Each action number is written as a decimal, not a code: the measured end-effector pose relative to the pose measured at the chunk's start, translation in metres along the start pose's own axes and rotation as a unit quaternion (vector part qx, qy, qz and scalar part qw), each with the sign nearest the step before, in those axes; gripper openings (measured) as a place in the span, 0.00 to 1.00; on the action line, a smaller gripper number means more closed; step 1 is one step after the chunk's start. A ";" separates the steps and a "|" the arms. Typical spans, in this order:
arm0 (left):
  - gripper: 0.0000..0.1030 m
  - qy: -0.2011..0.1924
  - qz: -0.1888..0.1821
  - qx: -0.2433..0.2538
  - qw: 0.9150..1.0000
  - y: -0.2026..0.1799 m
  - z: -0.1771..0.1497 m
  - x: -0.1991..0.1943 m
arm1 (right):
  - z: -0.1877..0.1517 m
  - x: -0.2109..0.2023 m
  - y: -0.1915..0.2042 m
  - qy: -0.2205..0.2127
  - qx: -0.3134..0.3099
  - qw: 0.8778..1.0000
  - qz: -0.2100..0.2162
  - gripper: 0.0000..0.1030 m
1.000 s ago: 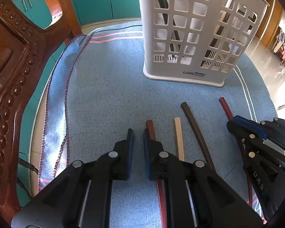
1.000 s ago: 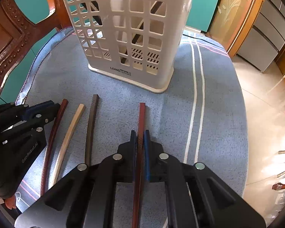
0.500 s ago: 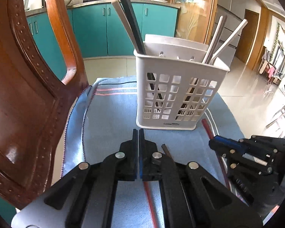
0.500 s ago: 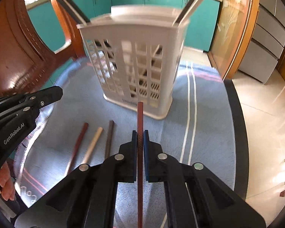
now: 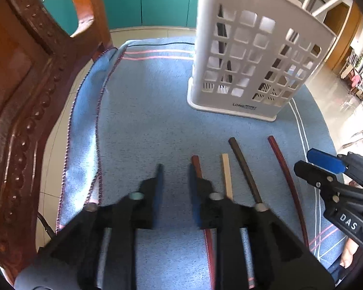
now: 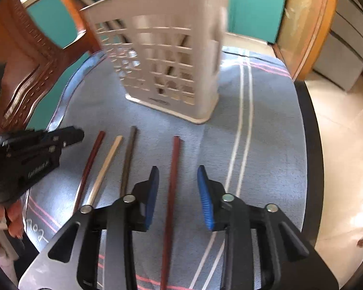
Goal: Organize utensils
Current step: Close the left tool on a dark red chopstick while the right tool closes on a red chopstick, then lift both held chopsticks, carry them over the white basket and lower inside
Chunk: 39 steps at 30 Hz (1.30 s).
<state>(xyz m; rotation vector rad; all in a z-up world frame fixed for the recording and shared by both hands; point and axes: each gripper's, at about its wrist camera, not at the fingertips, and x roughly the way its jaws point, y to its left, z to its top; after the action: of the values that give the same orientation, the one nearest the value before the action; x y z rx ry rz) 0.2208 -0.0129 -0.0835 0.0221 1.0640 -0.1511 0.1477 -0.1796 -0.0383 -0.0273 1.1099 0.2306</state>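
Note:
Several chopsticks lie side by side on the blue cloth [image 5: 145,125] in front of a white slotted utensil basket [image 5: 254,72]. From left they are a red-brown chopstick [image 5: 196,164], a pale one [image 5: 226,174], a dark brown one [image 5: 244,166] and a red one [image 5: 285,169]. My left gripper [image 5: 176,171] is opening with nothing between its fingers, and the red-brown chopstick lies by its right finger. In the right wrist view my right gripper [image 6: 177,171] is also opening. The red chopstick [image 6: 174,154] lies on the cloth between its blue pads [image 6: 205,193], touching neither.
A carved wooden chair [image 5: 24,96] stands close on the left. Several utensils stand in the basket [image 6: 171,67]. The cloth covers a round table whose dark edge [image 6: 312,145] curves off to the right, with floor beyond. A person's fingers [image 6: 12,220] show under the left gripper [image 6: 77,135].
Half a second ago both grippers were shut and tipped up toward the basket, the right one on the red chopstick. Now both point down at the cloth with jaws apart, and the red chopstick lies free.

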 end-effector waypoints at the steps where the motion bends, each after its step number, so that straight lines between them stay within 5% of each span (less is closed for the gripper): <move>1: 0.29 0.003 0.002 0.005 1.000 -0.004 0.002 0.004 | 0.000 0.001 0.000 0.004 -0.001 1.000 -0.004 0.33; 14: 0.31 0.017 0.031 0.025 0.999 -0.019 -0.005 0.021 | 0.007 0.030 0.010 0.017 -0.027 0.999 -0.043 0.33; 18: 0.11 0.016 0.026 0.028 0.999 -0.028 -0.009 0.018 | 0.007 0.030 0.014 0.016 -0.026 0.999 -0.045 0.33; 24: 0.08 0.012 0.022 0.029 0.999 -0.040 -0.015 0.009 | 0.006 0.028 0.013 0.012 -0.026 0.999 -0.034 0.08; 26: 0.07 0.006 0.020 0.023 1.000 -0.038 -0.015 0.004 | 0.006 0.027 0.012 0.010 -0.021 0.999 -0.028 0.07; 33: 0.07 -0.069 -0.010 -0.010 0.997 -0.023 -0.002 -0.057 | 0.011 -0.025 0.000 -0.050 -0.007 0.999 0.003 0.06; 39: 0.07 -0.193 -0.033 -0.012 0.981 -0.019 0.002 -0.163 | 0.012 -0.114 -0.013 -0.154 0.007 0.987 0.051 0.06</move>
<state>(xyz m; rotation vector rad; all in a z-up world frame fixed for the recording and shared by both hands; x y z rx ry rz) 0.1421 -0.0139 0.0609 -0.0627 0.6796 -0.1929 0.1131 -0.2105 0.0674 0.0759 0.8061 0.3084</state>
